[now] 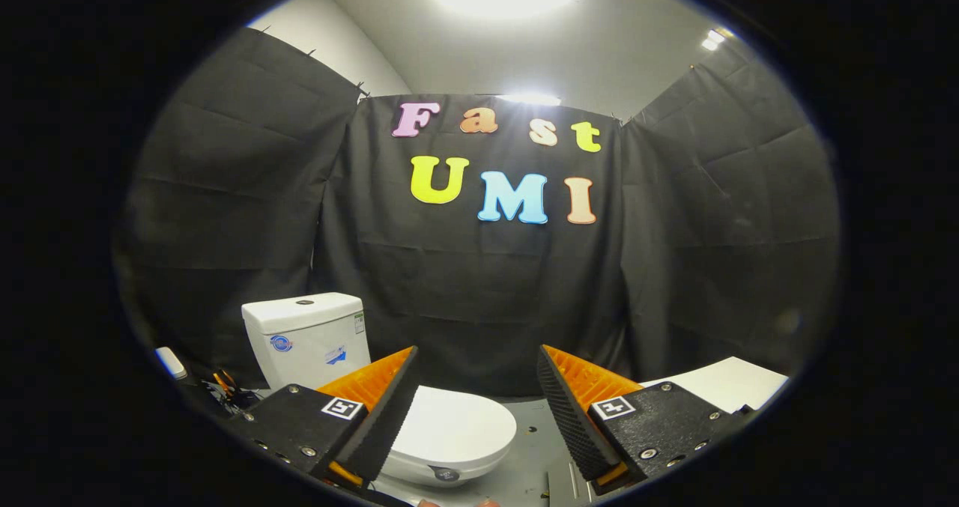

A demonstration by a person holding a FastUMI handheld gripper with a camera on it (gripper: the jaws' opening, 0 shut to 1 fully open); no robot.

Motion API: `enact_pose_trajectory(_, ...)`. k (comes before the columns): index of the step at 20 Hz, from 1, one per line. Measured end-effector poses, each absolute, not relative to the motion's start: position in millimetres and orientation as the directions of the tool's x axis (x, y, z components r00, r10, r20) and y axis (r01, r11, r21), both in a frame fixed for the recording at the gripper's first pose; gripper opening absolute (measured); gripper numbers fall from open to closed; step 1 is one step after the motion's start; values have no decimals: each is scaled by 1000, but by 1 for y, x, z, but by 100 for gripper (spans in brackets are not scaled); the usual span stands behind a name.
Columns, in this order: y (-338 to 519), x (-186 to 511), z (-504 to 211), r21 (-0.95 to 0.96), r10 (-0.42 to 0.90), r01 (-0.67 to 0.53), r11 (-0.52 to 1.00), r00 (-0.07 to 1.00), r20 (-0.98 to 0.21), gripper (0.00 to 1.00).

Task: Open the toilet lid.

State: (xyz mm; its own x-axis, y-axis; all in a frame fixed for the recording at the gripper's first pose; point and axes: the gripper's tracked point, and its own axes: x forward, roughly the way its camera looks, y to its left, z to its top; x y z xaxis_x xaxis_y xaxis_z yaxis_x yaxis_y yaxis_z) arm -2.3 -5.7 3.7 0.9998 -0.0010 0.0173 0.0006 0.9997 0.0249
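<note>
A white toilet stands on the grey floor ahead of me, its cistern against the black cloth wall beyond my left finger. Its white lid lies flat and closed over the bowl, partly hidden behind my left finger. My gripper is open, its two black-and-orange fingers spread wide with nothing between them. The lid's front edge lies low between the fingers, nearer the left one. The right finger stands apart from the toilet, over the floor.
A white flat surface sits beyond my right finger. Small objects and cables lie on the floor left of the cistern. Black cloth walls close the booth on three sides. Grey floor shows right of the bowl.
</note>
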Motion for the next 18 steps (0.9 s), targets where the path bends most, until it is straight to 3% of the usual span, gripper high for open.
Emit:
enact_pose_trajectory(10,-16,4,-13,53,-26,27,998,999,-23,95)
enact_pose_trajectory(18,-16,7,-24,180,-38,38,983,999,-1,95)
